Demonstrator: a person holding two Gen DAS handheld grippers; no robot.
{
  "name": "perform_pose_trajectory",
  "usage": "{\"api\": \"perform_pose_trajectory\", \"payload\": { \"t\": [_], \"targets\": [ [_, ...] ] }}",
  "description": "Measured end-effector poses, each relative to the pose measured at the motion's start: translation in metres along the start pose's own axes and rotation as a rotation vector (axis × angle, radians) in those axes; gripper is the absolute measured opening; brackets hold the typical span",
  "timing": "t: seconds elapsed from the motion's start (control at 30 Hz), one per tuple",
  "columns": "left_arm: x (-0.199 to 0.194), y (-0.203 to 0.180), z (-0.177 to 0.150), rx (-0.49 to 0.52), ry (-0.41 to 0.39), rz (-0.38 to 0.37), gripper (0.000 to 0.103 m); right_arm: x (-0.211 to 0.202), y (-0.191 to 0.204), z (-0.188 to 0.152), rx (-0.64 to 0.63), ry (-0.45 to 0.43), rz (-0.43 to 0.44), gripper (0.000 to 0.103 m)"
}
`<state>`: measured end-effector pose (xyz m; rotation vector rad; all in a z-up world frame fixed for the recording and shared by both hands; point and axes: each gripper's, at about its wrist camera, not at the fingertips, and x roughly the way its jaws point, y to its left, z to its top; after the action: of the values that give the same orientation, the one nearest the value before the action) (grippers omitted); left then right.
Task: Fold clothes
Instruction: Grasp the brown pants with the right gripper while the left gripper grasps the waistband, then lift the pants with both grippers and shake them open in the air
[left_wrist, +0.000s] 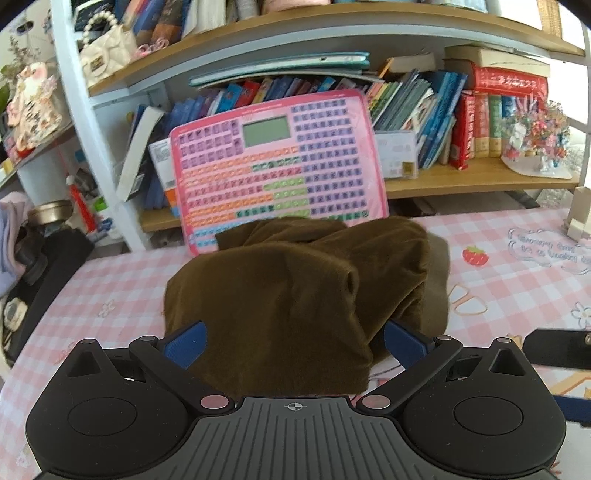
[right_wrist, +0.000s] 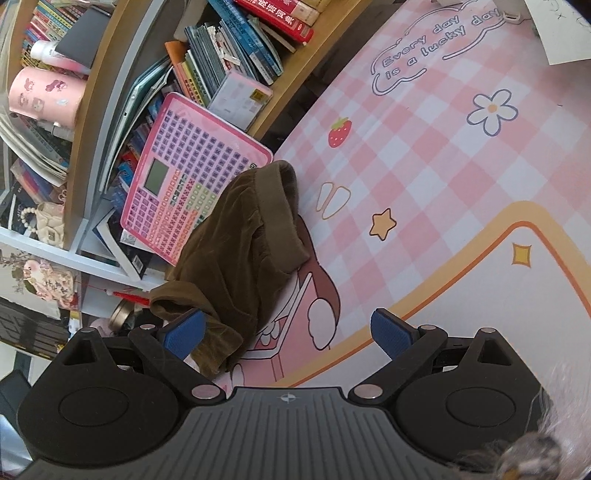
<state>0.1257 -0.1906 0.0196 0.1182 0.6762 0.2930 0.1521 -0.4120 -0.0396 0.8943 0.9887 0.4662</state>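
A brown velvety garment (left_wrist: 295, 288) lies bunched on the pink checked desk mat (left_wrist: 122, 291). My left gripper (left_wrist: 293, 341) is open, its blue pads (left_wrist: 186, 341) spread either side of the garment's near end, and cloth fills the gap between them. In the right wrist view the same garment (right_wrist: 236, 243) stretches from the pink board down to the left pad (right_wrist: 184, 332). My right gripper (right_wrist: 288, 332) is open over the mat (right_wrist: 424, 177), the cloth's hem lying against its left finger only.
A pink toy keyboard board (left_wrist: 273, 166) leans against the bookshelf (left_wrist: 461, 181) right behind the garment. Books fill the shelves. A black strip, part of the other gripper (left_wrist: 557, 349), shows at the right. Bags and clutter sit off the desk's left edge (left_wrist: 33, 258).
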Motion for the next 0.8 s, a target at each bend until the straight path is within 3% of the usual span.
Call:
{"api": "perform_pose_trajectory", "payload": {
  "t": [0.1, 0.17, 0.23, 0.3, 0.33, 0.4, 0.6, 0.8],
  "targets": [
    [0.012, -0.009, 0.005, 0.05, -0.016, 0.03, 0.103, -0.002, -0.003, 0.001, 0.052, 0.002, 0.028, 0.097],
    [0.026, -0.005, 0.009, 0.04, 0.021, 0.045, 0.102, -0.002, -0.007, 0.003, 0.103, 0.005, 0.054, 0.097],
    [0.036, 0.014, 0.011, -0.044, 0.073, 0.035, 0.082, -0.001, -0.01, 0.002, 0.152, 0.013, 0.078, 0.097],
    [0.037, 0.043, 0.01, -0.166, 0.104, -0.023, 0.013, 0.002, -0.012, 0.0, 0.188, 0.028, 0.1, 0.097],
    [0.034, 0.056, 0.011, -0.211, 0.113, -0.043, 0.008, 0.004, -0.013, -0.001, 0.204, 0.039, 0.112, 0.097],
    [0.012, 0.075, 0.013, -0.251, 0.082, -0.071, 0.003, 0.011, -0.014, -0.004, 0.239, 0.069, 0.134, 0.097],
    [-0.084, 0.115, 0.029, -0.339, -0.113, -0.202, 0.003, 0.039, -0.016, -0.017, 0.388, 0.173, 0.231, 0.097],
    [-0.155, 0.153, 0.047, -0.436, -0.313, -0.205, 0.002, 0.066, -0.018, -0.029, 0.533, 0.229, 0.302, 0.097]
  ]
}}
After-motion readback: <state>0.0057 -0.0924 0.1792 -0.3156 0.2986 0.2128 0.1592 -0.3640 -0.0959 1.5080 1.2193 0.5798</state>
